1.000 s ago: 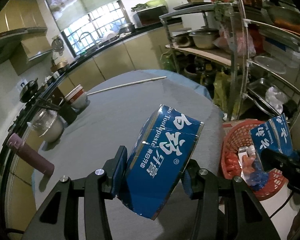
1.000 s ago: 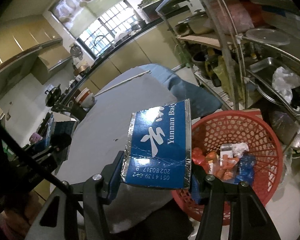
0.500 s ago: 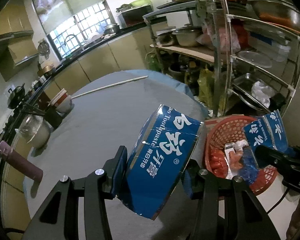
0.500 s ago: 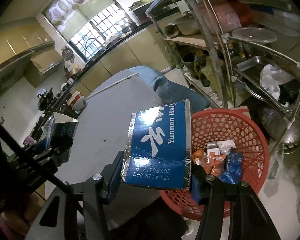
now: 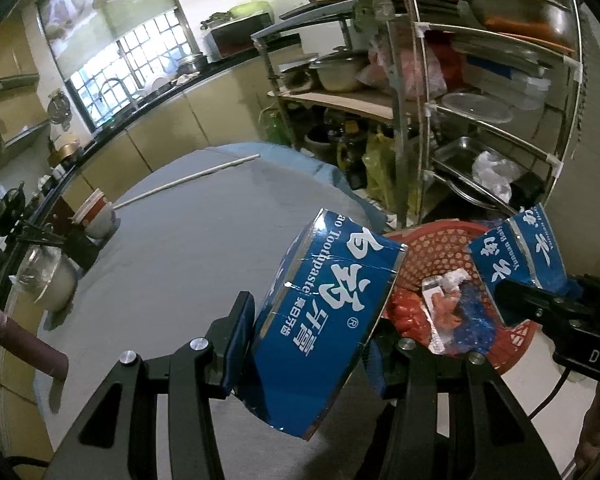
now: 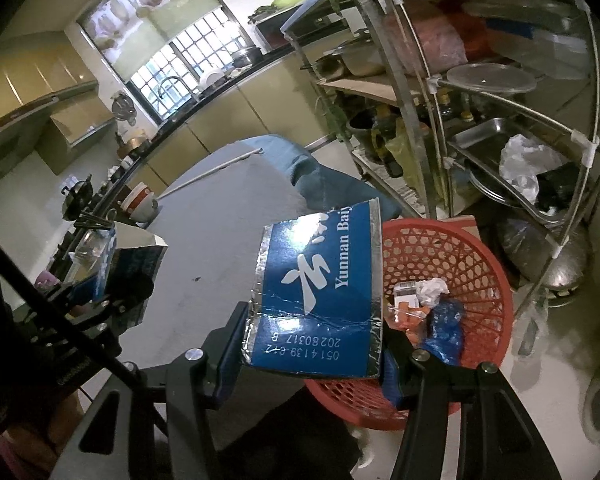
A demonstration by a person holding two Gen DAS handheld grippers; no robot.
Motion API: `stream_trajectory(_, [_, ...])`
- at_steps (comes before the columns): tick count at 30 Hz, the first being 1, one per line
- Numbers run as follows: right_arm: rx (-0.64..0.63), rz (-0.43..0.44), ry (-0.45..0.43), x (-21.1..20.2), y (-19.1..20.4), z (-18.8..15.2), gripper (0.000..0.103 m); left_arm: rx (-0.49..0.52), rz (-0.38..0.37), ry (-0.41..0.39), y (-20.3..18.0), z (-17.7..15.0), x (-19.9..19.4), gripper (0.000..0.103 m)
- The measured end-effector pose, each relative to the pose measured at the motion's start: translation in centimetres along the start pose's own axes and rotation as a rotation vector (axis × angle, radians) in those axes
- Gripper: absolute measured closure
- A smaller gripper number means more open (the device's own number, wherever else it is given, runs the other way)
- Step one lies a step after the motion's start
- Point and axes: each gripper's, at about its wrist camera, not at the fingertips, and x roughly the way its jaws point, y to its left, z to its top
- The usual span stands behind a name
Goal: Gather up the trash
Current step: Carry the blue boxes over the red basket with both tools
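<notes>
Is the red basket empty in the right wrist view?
No: the red basket already holds a crumpled white paper, a blue wrapper and orange scraps.

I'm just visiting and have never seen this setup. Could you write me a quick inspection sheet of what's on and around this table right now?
Surface: round table under a grey cloth, mostly bare; a long white stick lies across its far side.
Job's things: two torn blue toothpaste box pieces, left piece, right piece; red basket on the floor beside the table, already holding wrappers.
Clutter: stacked bowls, glass jar, maroon tube at the table's edge.
Grippers: left gripper and right gripper each clamp a box piece between the fingers.
Cables: black cable beneath the right gripper.
Surroundings: metal rack of pots and trays, counter, window.
</notes>
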Motion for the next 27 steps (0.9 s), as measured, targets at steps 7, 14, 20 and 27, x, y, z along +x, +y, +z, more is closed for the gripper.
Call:
stream_trajectory(7, [0.005, -0.017, -0.006, -0.6, -0.5, -0.1, 0.044, 0.007, -0.033, 0.012, -0.9, 0.1, 0.0, 0.052])
stream_trajectory(14, [0.019, -0.024, -0.014, -0.8, -1.2, 0.0, 0.044, 0.023, -0.062, 0.025, -1.7, 0.4, 0.1, 0.052])
stream_trajectory(20, [0.044, -0.037, -0.022, -1.3, -2.4, 0.1, 0.043, 0.048, -0.077, 0.030, -3.0, 1.0, 0.3, 0.051])
stream_trajectory(27, [0.076, -0.049, -0.027, -1.8, -4.4, 0.2, 0.043, 0.072, -0.089, 0.043, -4.5, 1.9, 0.9, 0.051])
